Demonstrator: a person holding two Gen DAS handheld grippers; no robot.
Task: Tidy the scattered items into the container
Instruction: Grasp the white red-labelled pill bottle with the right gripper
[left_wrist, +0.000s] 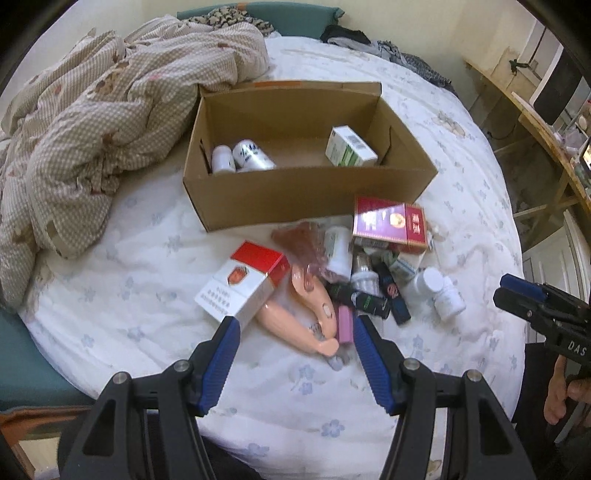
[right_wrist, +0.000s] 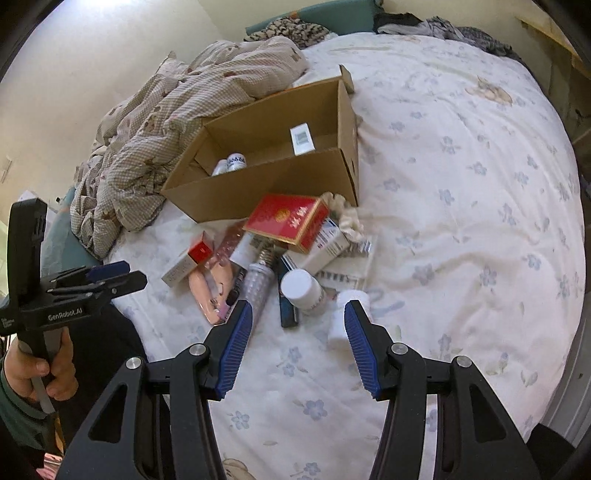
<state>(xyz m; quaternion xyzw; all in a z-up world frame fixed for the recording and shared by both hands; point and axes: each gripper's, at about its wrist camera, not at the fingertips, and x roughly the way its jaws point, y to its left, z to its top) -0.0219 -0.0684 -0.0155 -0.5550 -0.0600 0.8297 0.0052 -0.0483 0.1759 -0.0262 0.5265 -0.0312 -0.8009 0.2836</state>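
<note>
An open cardboard box (left_wrist: 295, 195) (right_wrist: 258, 184) stands on the bed, holding two white bottles (left_wrist: 243, 157) and a white-green carton (left_wrist: 349, 147). In front of it lies a pile: a red-and-white carton (left_wrist: 245, 282) (right_wrist: 190, 260), a dark red carton (left_wrist: 389, 225) (right_wrist: 290, 221), a peach device (left_wrist: 314, 314) (right_wrist: 210, 290), white pill bottles (left_wrist: 439, 291) (right_wrist: 303, 288), dark tubes (left_wrist: 391, 295). My left gripper (left_wrist: 293, 325) is open just short of the peach device. My right gripper (right_wrist: 299, 308) is open near the white bottles, one (right_wrist: 341, 317) by its right finger.
A rumpled checked quilt (left_wrist: 110, 140) (right_wrist: 177, 140) lies left of the box. Clothes (left_wrist: 388, 48) are heaped at the head of the bed. A wooden shelf (left_wrist: 535, 122) stands to the right. The flowered sheet (right_wrist: 461, 221) stretches right of the pile.
</note>
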